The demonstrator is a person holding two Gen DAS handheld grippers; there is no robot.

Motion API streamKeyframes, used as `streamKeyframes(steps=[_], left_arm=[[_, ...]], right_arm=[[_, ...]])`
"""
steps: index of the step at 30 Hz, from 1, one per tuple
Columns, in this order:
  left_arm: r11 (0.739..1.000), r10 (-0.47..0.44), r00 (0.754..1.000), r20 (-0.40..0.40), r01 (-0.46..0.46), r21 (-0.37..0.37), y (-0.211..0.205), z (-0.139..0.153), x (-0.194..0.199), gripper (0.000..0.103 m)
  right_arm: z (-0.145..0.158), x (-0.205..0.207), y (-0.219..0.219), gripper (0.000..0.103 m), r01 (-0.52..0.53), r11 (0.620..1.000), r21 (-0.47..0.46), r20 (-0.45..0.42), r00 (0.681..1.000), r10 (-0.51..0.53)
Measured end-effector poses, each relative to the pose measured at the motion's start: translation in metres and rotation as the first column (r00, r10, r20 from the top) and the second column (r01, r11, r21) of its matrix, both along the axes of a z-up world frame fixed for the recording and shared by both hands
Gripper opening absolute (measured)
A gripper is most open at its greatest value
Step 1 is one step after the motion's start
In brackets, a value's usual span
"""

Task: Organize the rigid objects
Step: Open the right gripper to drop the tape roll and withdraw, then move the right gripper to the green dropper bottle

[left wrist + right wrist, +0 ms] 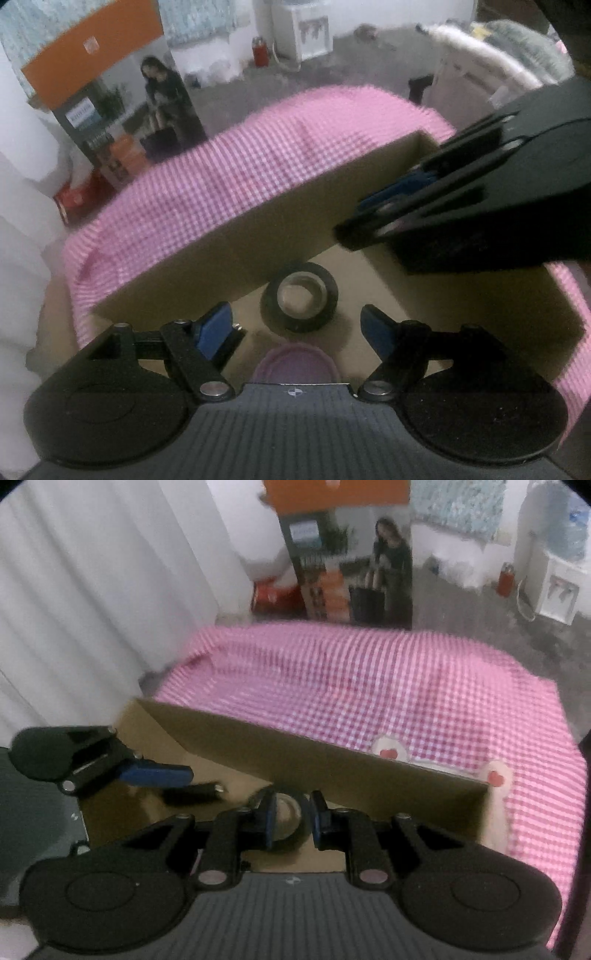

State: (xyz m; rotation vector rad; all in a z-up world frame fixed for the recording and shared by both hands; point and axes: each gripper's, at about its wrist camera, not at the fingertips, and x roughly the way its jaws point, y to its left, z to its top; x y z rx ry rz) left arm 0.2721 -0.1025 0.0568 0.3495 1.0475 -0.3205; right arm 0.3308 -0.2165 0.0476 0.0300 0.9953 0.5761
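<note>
An open cardboard box (258, 229) stands on a pink checked cloth (258, 158). On its floor lie a black tape roll (299, 295) and, nearer me, a round purple lid (295, 365). My left gripper (295, 328) hangs open above them, its blue pads wide apart and empty. My right gripper (354, 221) reaches over the box from the right. In the right wrist view the right gripper (293, 818) has its pads a narrow gap apart with nothing held; the tape roll (286, 806) shows below them. The left gripper (177, 784) is at the left, inside the box (332, 760).
A white soft item with red hearts (388, 751) lies on the cloth (369, 686) just behind the box's far wall. A tall printed carton (351, 565) and a red can (269, 594) stand on the floor beyond. White curtains (110, 590) hang at the left.
</note>
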Motion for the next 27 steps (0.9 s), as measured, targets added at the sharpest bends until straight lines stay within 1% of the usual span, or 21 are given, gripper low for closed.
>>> streamKeyframes(steps=[3, 5, 6, 10, 13, 16, 19, 21, 24, 27], left_arm=[[1.000, -0.001, 0.999, 0.054, 0.003, -0.028, 0.009, 0.026, -0.025, 0.077], [0.998, 0.004, 0.996, 0.092, 0.002, -0.056, 0.015, 0.044, -0.048, 0.078], [0.998, 0.004, 0.994, 0.109, 0.003, -0.068, 0.019, 0.052, -0.060, 0.078], [0.993, 0.013, 0.984, 0.177, 0.007, -0.114, 0.030, 0.073, -0.109, 0.079], [0.988, 0.014, 0.977, 0.214, 0.020, -0.154, 0.041, 0.076, -0.148, 0.080], [0.984, 0.027, 0.972, 0.232, 0.015, -0.177, 0.052, 0.066, -0.179, 0.080], [0.980, 0.060, 0.972, 0.226, -0.015, -0.197, 0.059, 0.045, -0.201, 0.080], [0.975, 0.077, 0.972, 0.220, -0.027, -0.220, 0.059, 0.029, -0.214, 0.080], [0.971, 0.090, 0.974, 0.210, -0.040, -0.235, 0.050, 0.004, -0.223, 0.080], [0.976, 0.076, 0.971, 0.228, -0.025, -0.217, 0.039, -0.020, -0.230, 0.080]], right_arm=[[0.028, -0.032, -0.020, 0.028, 0.020, 0.998, 0.056, 0.053, 0.998, -0.023], [0.044, -0.055, -0.033, 0.042, 0.031, 0.996, 0.086, 0.083, 0.996, -0.038], [0.053, -0.068, -0.043, 0.044, 0.038, 0.994, 0.103, 0.103, 0.993, -0.049], [0.080, -0.126, -0.070, 0.046, 0.054, 0.988, 0.143, 0.170, 0.982, -0.079], [0.093, -0.169, -0.087, 0.051, 0.066, 0.983, 0.173, 0.195, 0.976, -0.100], [0.095, -0.207, -0.098, 0.051, 0.071, 0.978, 0.198, 0.207, 0.972, -0.112], [0.086, -0.237, -0.100, 0.052, 0.070, 0.971, 0.229, 0.194, 0.974, -0.116], [0.073, -0.252, -0.097, 0.052, 0.070, 0.964, 0.257, 0.171, 0.978, -0.116], [0.047, -0.263, -0.087, 0.052, 0.078, 0.953, 0.294, 0.120, 0.986, -0.118], [0.017, -0.266, -0.073, 0.052, 0.089, 0.943, 0.322, 0.076, 0.990, -0.119]])
